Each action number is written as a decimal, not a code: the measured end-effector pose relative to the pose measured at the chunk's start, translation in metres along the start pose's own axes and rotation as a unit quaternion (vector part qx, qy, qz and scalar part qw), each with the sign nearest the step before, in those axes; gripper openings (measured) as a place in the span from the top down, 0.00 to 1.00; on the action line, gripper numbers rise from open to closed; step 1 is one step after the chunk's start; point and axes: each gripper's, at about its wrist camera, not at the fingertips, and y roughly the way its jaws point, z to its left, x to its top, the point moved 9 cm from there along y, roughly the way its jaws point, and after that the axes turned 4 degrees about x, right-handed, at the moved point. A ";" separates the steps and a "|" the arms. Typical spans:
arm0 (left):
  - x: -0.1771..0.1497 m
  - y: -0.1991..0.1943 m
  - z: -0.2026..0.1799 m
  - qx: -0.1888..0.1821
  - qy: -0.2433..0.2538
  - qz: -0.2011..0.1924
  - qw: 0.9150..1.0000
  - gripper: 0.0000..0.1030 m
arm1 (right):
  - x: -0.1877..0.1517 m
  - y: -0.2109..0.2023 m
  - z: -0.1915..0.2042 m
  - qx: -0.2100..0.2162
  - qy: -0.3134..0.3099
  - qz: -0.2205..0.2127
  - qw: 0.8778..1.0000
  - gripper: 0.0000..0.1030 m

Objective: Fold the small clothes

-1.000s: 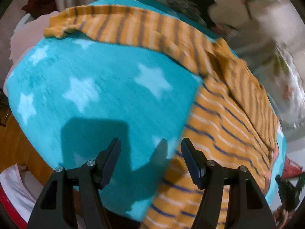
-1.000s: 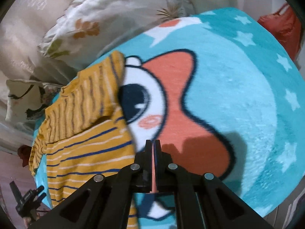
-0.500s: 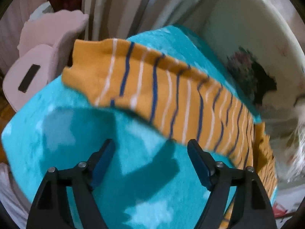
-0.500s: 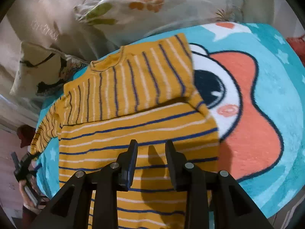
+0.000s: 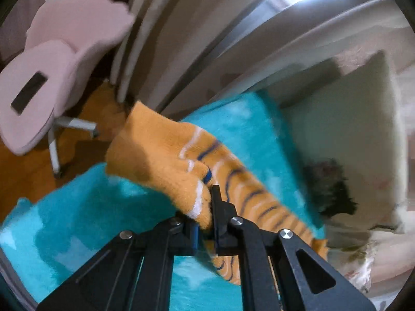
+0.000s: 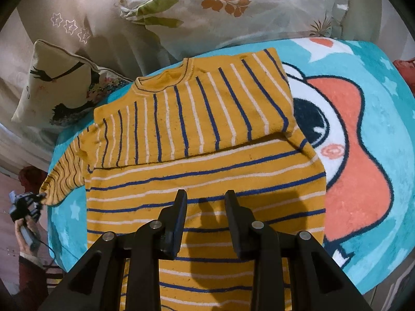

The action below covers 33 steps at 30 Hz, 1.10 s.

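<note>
Left gripper point(image 5: 207, 207) has clamped the sweater point(image 6: 205, 171) sleeve; right gripper point(image 6: 206, 207) fingers apart, collar far

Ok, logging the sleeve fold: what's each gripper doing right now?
Left gripper: shut on the striped sweater, at the end of its sleeve.
Right gripper: open, holding nothing, above the sweater's body.

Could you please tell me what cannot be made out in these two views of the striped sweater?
- Left wrist: sleeve blurred; the left hand-held gripper hides the pinched cloth.
- Right wrist: sweater hem cut off by the bottom edge, behind the right hand-held gripper.
</note>
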 end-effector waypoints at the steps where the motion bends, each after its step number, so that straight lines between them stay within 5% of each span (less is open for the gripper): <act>1: -0.001 -0.008 -0.010 -0.007 0.010 -0.005 1.000 0.93 | 0.000 0.000 -0.001 0.001 0.003 0.000 1.000 0.68; 6: -0.027 -0.034 -0.063 -0.056 0.045 -0.003 0.997 0.93 | -0.003 0.001 -0.006 0.014 0.017 -0.001 1.000 0.68; 12: -0.107 -0.055 -0.159 -0.106 0.153 0.007 0.983 0.93 | -0.003 -0.007 -0.012 0.029 0.017 -0.013 0.999 0.68; 17: -0.186 -0.052 -0.246 -0.150 0.227 0.042 0.961 0.93 | -0.007 -0.019 -0.036 0.040 0.034 -0.019 0.998 0.68; 24: -0.318 -0.029 -0.353 -0.188 0.330 0.101 0.920 0.93 | -0.010 -0.052 -0.100 0.032 0.072 -0.041 0.996 0.68; 33: -0.485 0.032 -0.408 -0.178 0.413 0.194 0.872 0.89 | -0.022 -0.080 -0.186 0.004 0.121 -0.042 0.992 0.68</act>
